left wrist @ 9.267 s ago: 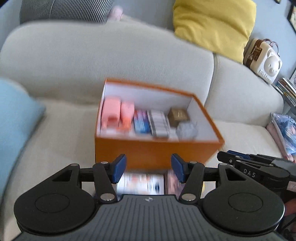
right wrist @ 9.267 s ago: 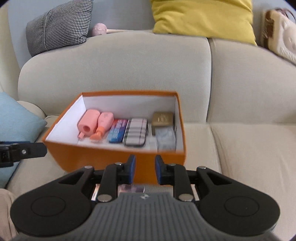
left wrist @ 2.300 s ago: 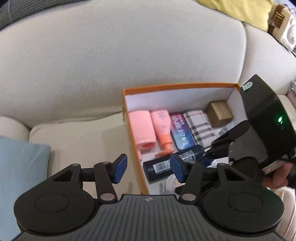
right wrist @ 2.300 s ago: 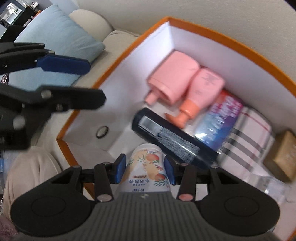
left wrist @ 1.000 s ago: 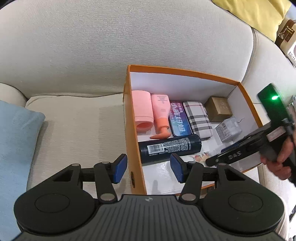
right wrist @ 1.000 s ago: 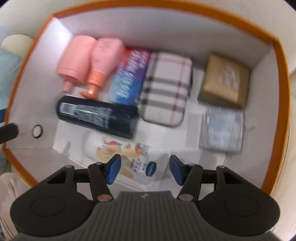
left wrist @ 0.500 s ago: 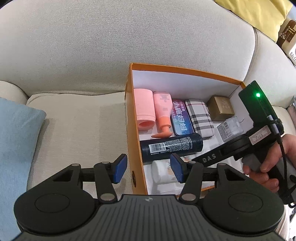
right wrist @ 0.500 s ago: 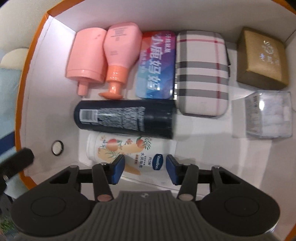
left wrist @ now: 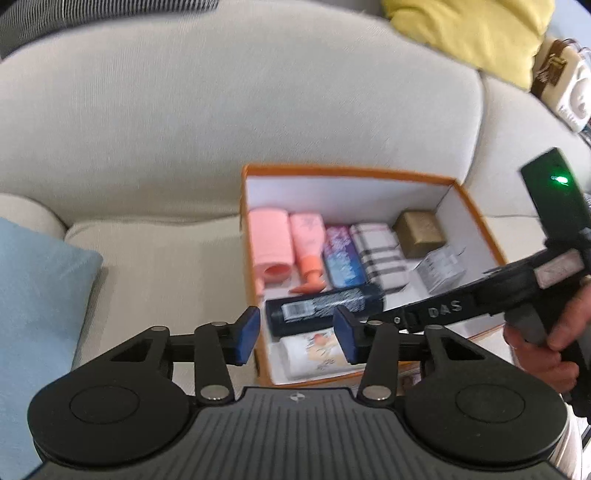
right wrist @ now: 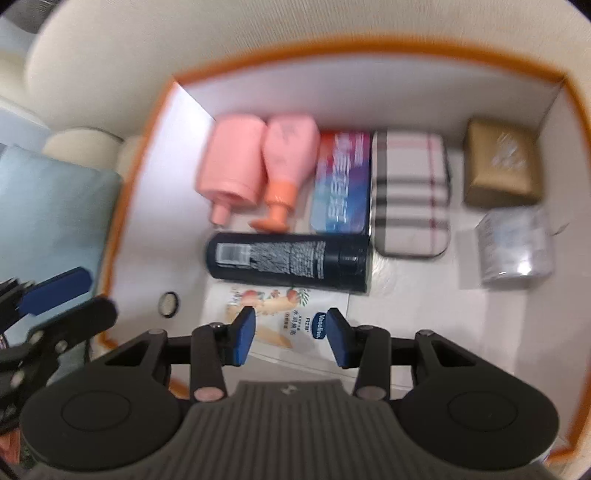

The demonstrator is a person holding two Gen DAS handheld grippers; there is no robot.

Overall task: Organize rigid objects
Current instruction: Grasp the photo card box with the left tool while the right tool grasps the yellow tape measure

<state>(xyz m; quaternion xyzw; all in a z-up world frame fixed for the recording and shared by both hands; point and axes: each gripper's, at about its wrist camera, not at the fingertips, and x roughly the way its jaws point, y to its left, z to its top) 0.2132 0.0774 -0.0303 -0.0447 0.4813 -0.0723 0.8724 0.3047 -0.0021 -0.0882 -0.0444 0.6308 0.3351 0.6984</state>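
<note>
Sofa (left wrist: 221, 122) carries orange box (right wrist: 369, 46), box sits on seat cushion against backrest; blue pillow (left wrist: 33, 295) at L, yellow pillow (left wrist: 469, 33) up on backrest. Box contents, back row L to R: pink bottle (right wrist: 231, 166), peach bottle (right wrist: 290, 158), blue tin (right wrist: 341, 182), plaid case (right wrist: 410, 194), gold box (right wrist: 500, 162); clear cube (right wrist: 515, 247) just in front of gold box. Front: dark can (right wrist: 288, 260) lying crosswise, touching tips of both pink bottles; lotion bottle (right wrist: 288, 314) lying just in front of can, nearest wall. L gripper (left wrist: 293, 334) above box's L wall, pads apart, nothing between, jaws have just been closing. R gripper (right wrist: 290, 336) over lotion bottle but clear of it, pads apart and empty, jaws likewise just closing. Person's hand (left wrist: 546, 339) on R handle. Judgement: both items placed, grippers free. Risks: can is round and only wedged by bottle tips, a bump on box wall from L gripper could roll it onto lotion bottle; both views blurred, so a hasty exit could clip box rim and slide box on soft cushion. Small ring-like object (right wrist: 168, 302) by L wall, identity unclear.
</note>
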